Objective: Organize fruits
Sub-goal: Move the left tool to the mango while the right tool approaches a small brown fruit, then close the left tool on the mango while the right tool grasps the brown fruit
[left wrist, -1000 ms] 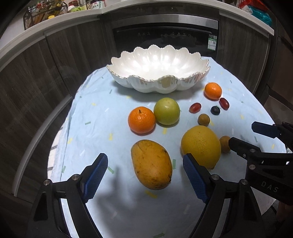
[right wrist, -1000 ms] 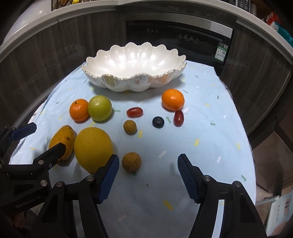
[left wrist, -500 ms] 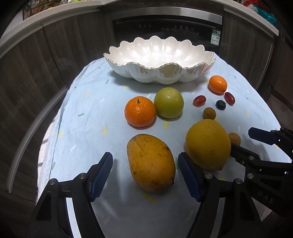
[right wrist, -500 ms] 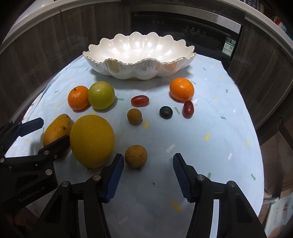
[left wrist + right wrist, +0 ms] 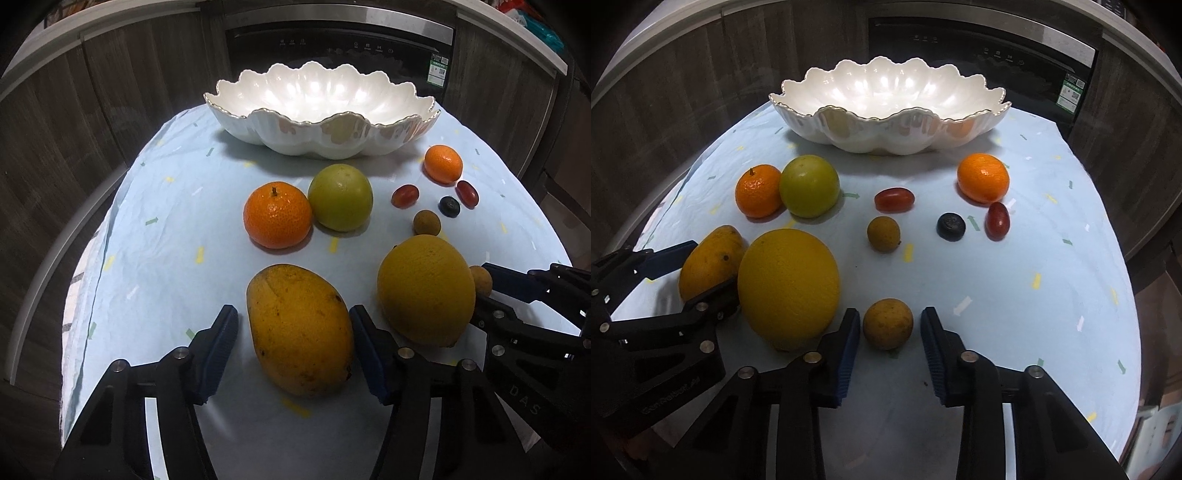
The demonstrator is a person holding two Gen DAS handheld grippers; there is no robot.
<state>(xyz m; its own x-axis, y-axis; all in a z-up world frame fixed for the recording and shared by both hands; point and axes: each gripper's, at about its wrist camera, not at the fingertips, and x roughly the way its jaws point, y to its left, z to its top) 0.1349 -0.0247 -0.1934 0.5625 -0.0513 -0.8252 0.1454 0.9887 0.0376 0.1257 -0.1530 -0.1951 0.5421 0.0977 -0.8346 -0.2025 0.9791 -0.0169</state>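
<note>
**Both hand-held grippers closing around fruit**

Left wrist: my left hand-held gripper [image 5: 293, 349] tilts steeply down, jaws closing astride the mango [image 5: 300, 330] on the table [image 5: 155, 258], left pad apart.

Right wrist: my right hand-held gripper [image 5: 890, 345], equally tilted, narrows around the small brown fruit [image 5: 888, 324], gaps both sides.

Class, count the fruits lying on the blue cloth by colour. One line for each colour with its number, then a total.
Orange: 2
Yellow-orange: 2, a mango and a big round fruit
Green: 1
Red: 2
Dark blue: 1
Brownish, small and round: 2
Total: 10
</note>
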